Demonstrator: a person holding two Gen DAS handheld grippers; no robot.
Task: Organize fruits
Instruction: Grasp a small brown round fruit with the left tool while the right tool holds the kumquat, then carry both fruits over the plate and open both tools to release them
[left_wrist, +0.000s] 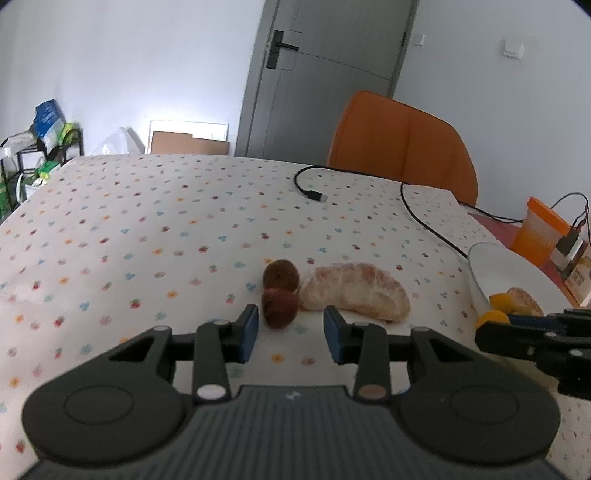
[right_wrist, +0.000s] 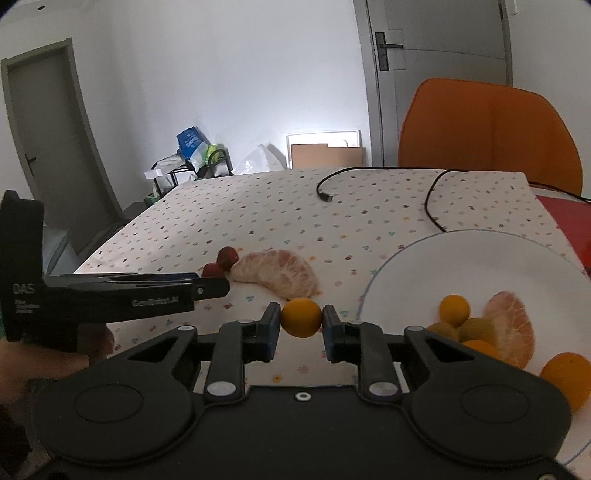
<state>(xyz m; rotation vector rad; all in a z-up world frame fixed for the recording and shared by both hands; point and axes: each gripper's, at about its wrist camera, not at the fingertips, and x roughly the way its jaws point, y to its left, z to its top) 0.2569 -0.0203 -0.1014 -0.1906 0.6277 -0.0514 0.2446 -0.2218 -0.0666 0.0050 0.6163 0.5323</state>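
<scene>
The right gripper (right_wrist: 301, 318) is clenched on a small orange fruit (right_wrist: 301, 317), held just left of the white plate (right_wrist: 461, 254). By my reading the step in hand is carrying this fruit to the plate; the next move calls for a short sweep right over the rim, then letting go beside the fruit already piled there.

The left gripper (left_wrist: 290, 330) stands with its fingers (left_wrist: 248, 328) released, nothing pressed between them. It points at two brown round fruits (left_wrist: 279, 291) and a peeled citrus segment (left_wrist: 356, 291) still lying on the tabletop (left_wrist: 147, 221); the nearer brown one sits just ahead of the left finger, probably the next pick.

Only the right wrist view shows the grip on the orange fruit and most of the plate's contents: another segment and several small round fruits. Only the left wrist view shows the left gripper's gap and the orange cup (left_wrist: 539, 230) beyond the plate.
</scene>
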